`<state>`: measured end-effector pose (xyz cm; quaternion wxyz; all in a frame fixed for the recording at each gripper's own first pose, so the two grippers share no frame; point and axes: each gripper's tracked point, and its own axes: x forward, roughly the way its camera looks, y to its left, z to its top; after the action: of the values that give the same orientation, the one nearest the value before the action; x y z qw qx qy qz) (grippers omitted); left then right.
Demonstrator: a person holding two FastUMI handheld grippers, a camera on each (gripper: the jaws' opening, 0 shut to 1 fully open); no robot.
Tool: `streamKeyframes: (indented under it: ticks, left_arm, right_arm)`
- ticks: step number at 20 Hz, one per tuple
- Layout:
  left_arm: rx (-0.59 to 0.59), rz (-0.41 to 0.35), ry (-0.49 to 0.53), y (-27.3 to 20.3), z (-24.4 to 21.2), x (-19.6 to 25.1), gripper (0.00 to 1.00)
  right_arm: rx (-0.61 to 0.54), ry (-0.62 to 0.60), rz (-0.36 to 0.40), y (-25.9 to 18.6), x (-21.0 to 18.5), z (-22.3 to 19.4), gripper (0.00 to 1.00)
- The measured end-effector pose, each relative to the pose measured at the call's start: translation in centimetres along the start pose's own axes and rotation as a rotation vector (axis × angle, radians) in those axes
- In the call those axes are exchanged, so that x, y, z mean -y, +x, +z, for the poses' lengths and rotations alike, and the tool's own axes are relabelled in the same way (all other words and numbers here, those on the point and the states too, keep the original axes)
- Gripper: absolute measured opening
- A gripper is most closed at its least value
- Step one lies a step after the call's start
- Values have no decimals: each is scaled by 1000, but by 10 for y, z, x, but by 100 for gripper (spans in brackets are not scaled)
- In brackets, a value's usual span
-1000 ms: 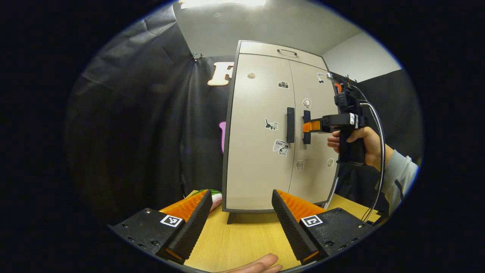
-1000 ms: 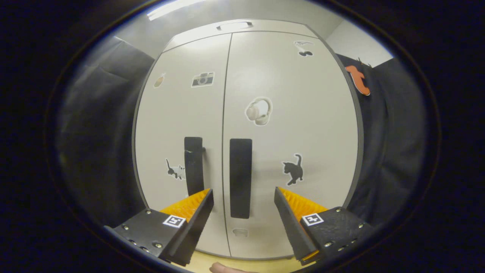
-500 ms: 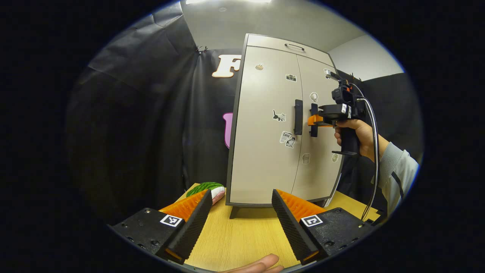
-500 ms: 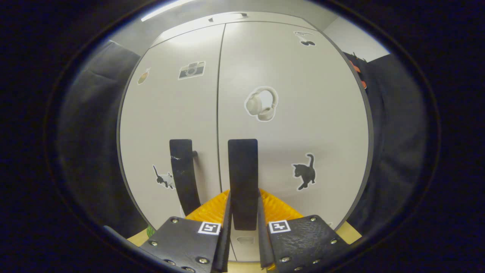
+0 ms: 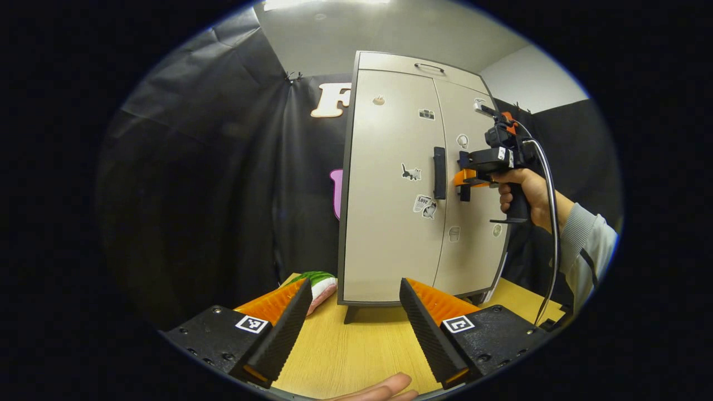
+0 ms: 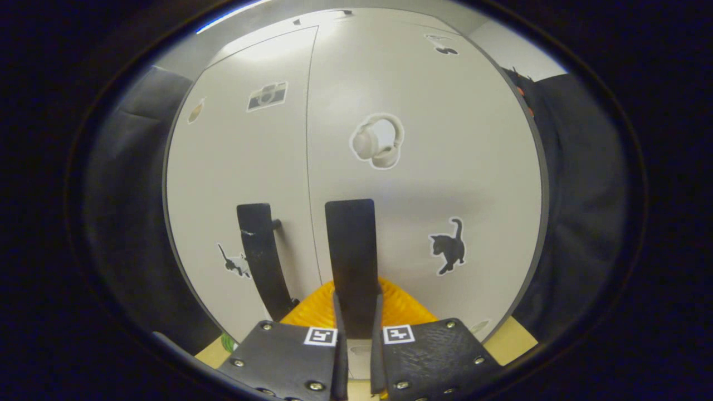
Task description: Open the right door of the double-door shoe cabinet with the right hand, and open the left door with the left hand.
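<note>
The right gripper (image 6: 355, 328) pinches the right door handle (image 6: 351, 262) at 6 o'clock. Pull straight back, slowly. The left gripper (image 5: 353, 312) waits spread; the left door handle (image 5: 439, 172) sits at 1 o'clock.

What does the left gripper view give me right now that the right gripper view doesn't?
Left gripper view: the open left gripper hangs back over the wooden table, with the cabinet's foot and the hand holding the right gripper at the right door handle. Right gripper view: both fingers of that gripper pressing on that handle, and a black cat sticker. Both: the shoe cabinet, doors shut, and the left door handle.
</note>
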<state>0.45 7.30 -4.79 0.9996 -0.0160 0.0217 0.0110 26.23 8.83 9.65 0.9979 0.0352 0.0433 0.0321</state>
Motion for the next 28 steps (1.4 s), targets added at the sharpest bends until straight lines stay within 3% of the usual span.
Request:
streamKeyframes:
  ticks: [5, 13, 14, 15, 28]
  left_arm:
    - [17, -20, 15, -8, 10, 16, 98]
    - [29, 28, -1, -12, 21, 18, 98]
    - [30, 36, -5, -13, 21, 17, 98]
    - [38, 43, -9, -13, 23, 16, 98]
    - [38, -20, -32, -14, 19, 34, 98]
  right_arm:
    - [-4, -10, 33, -19, 4, 4, 16]
    - [10, 19, 132, -52, 17, 8, 16]
    - [12, 18, 140, -54, 18, 10, 19]
    - [13, 14, 145, -56, 20, 11, 16]
    - [30, -3, 126, -73, 53, 13, 15]
